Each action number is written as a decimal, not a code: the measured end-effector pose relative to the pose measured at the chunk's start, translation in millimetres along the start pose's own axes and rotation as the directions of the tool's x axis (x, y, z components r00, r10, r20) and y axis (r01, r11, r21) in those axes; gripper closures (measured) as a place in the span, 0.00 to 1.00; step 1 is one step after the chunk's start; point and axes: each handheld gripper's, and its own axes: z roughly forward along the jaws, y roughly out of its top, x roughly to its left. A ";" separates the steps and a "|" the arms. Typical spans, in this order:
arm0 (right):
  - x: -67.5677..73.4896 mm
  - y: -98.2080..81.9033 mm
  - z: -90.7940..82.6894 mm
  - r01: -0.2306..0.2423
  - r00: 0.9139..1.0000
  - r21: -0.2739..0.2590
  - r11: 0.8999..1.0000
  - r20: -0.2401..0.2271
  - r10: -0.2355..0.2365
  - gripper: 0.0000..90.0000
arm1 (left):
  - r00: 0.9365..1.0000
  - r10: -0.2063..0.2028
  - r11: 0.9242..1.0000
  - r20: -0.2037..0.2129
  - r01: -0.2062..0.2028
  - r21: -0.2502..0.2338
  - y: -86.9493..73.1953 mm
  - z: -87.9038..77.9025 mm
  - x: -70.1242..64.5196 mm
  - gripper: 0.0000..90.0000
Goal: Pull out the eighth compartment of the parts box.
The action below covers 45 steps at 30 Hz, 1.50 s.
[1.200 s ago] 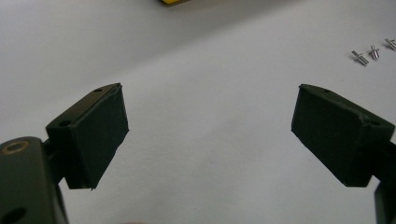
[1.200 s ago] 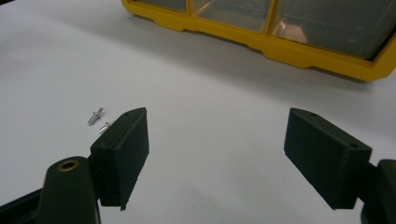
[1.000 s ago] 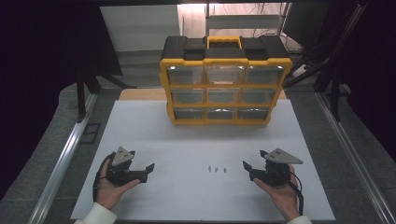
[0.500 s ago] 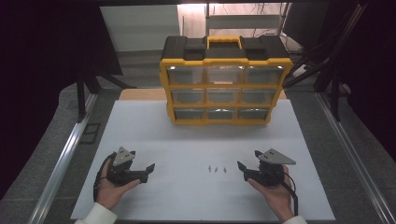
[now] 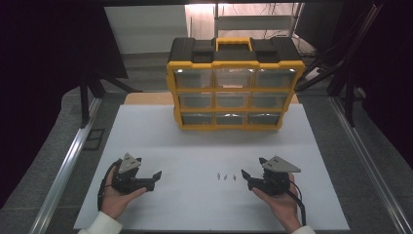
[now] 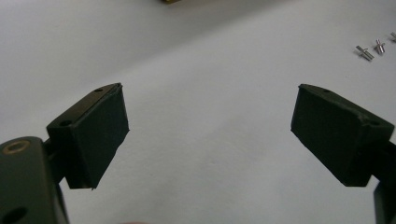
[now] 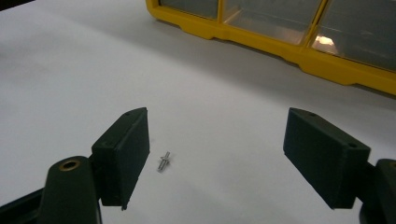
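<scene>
Three tiny metal pins (image 5: 226,176) lie in a row on the white table (image 5: 204,141), between the two tongs. The right tongs (image 5: 247,176) sit just beside them, jaws wide apart. The left tongs (image 5: 155,178) sit farther off, jaws apart too.

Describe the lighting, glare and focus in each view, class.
High view: dark surroundings, glare behind the organizer, table evenly lit. Left gripper view: jaws soft, pins small but fairly sharp. Right gripper view: glare on a drawer, pin slightly blurred.
</scene>
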 end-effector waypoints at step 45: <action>36.7 4.0 14.7 0.171 0.983 -0.002 0.985 0.060 -0.171 0.19 | 1.000 0.011 1.000 -0.010 -0.010 0.016 -0.7 1.5 0.1 0.13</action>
